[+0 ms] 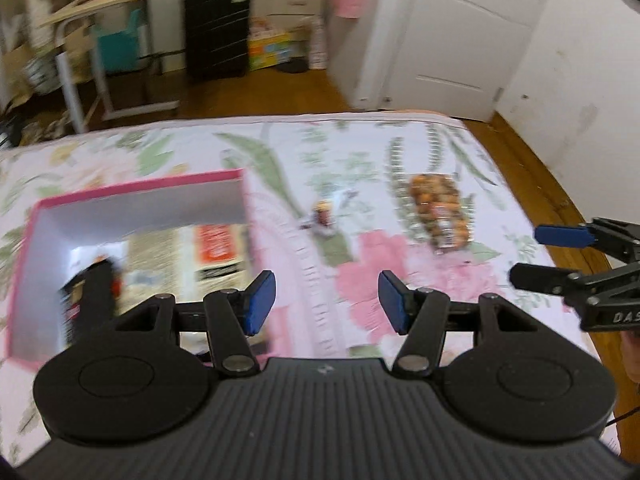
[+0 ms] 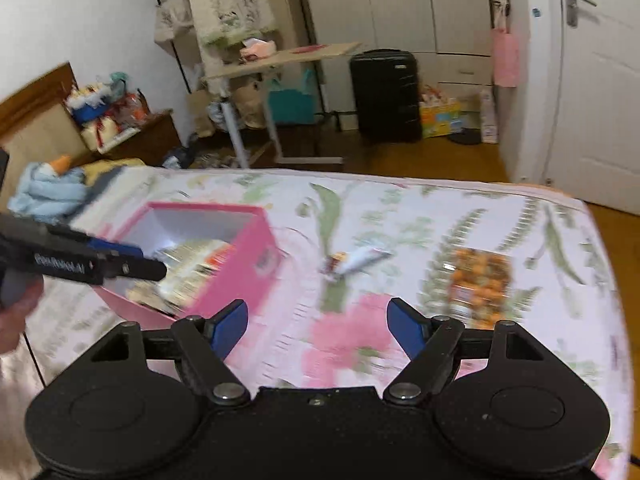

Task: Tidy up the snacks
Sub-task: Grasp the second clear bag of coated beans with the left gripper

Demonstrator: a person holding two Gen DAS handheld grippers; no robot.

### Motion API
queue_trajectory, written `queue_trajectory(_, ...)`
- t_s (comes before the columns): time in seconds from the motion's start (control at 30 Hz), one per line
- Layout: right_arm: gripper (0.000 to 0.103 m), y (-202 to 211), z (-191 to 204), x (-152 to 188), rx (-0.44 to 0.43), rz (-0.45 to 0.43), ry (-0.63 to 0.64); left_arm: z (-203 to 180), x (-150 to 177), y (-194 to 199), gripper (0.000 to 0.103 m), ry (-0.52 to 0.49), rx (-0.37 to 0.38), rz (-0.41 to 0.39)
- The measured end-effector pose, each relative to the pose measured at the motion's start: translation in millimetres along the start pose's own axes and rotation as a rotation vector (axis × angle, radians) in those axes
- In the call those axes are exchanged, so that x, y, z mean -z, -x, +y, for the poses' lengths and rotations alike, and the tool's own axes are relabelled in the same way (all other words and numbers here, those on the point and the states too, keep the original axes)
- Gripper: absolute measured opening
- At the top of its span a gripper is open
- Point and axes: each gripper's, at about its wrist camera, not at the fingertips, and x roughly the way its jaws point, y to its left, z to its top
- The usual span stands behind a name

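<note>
Snacks lie loose on the floral bedspread [image 1: 400,136], and neither gripper touches any of them. The left gripper [image 1: 327,303] has its blue pads [image 1: 262,300] spread wide with nothing between them, only pink flower print showing in the gap. The right gripper [image 2: 317,328] is likewise released and empty, its blue pads [image 2: 230,326] parted over the bedspread [image 2: 420,208].

From the left wrist camera, a small wrapped snack [image 1: 325,216] lies at 12 o'clock beyond the pads; motion blur leaves its label unreadable. A clear bag of orange snacks [image 1: 440,210] lies at 1 o'clock, well apart from the small one, its print also smeared. At 10 o'clock stands the pink box [image 1: 140,188], open-topped with white inner walls. Packets lie inside it, one with a red-orange panel [image 1: 214,244] and a dark one at the box's left, but blur and the gripper's body hide the box's near edge. The right gripper [image 1: 560,256] enters at 3 o'clock, cut off by the frame edge.

From the right wrist camera, the small wrapped snack [image 2: 352,262] sits at 12 o'clock, the bag of orange snacks [image 2: 480,284] at 2 o'clock, and the pink box [image 2: 248,256] at 10 o'clock, partly covered by the left gripper [image 2: 132,260] that reaches in from 9 o'clock over the box's opening. A black suitcase [image 2: 386,96] stands on the floor beyond the bed.
</note>
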Motion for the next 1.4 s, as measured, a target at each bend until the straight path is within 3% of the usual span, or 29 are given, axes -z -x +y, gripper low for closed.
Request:
queue_trajectory(0.2,0.082,-17.9,-43.6,12.5,0.068,-0.023,-0.058,-46.2,-15.3,-52.6,0.056,-0.085,0.072,-0.012)
queue_trajectory(0.33,0.082,-41.1,-68.4,22.8,0.092,-0.023,-0.086,-61.2,-29.7,-90.5,0.056,-0.063,0.09,-0.029)
queue_trajectory(0.4,0.09,-53.2,-81.6,27.1,0.101,-0.034,-0.106,-66.4,-36.9,-112.5,0.056,-0.052,0.095,-0.035)
queue_trajectory(0.5,0.091,-74.4,-101.0,32.2,0.112,-0.047,-0.108,-71.0,-44.3,-146.3,0.056,-0.017,0.119,-0.029)
queue_trajectory(0.73,0.095,-138.6,-142.9,42.1,0.153,0.022,-0.102,-86.0,-52.2,-220.8,0.057,0.051,0.16,-0.001)
queue_trajectory(0.8,0.095,-152.6,-152.2,41.3,0.151,0.063,-0.113,-86.8,-55.1,-239.8,0.056,0.078,0.142,0.011)
queue_trajectory(0.87,0.095,-163.5,-159.7,40.1,0.121,0.086,-0.118,-86.7,-57.9,-258.8,0.056,0.106,0.164,0.039)
queue_trajectory(1.0,0.097,-178.2,-162.4,35.0,0.149,0.082,-0.066,-89.3,-57.4,-292.1,0.056,0.15,0.227,0.127)
queue_trajectory(1.17,0.103,-195.8,-154.2,32.4,0.177,0.066,0.021,-113.8,-52.7,-308.3,0.055,0.083,0.248,0.142)
queue_trajectory(1.3,0.09,-191.3,-151.1,33.4,0.211,0.022,-0.021,-124.3,-51.1,-302.1,0.051,0.03,0.226,0.137)
queue_trajectory(1.4,0.087,-182.0,-147.1,34.2,0.207,0.027,-0.04,-125.7,-51.7,-294.0,0.051,0.014,0.229,0.157)
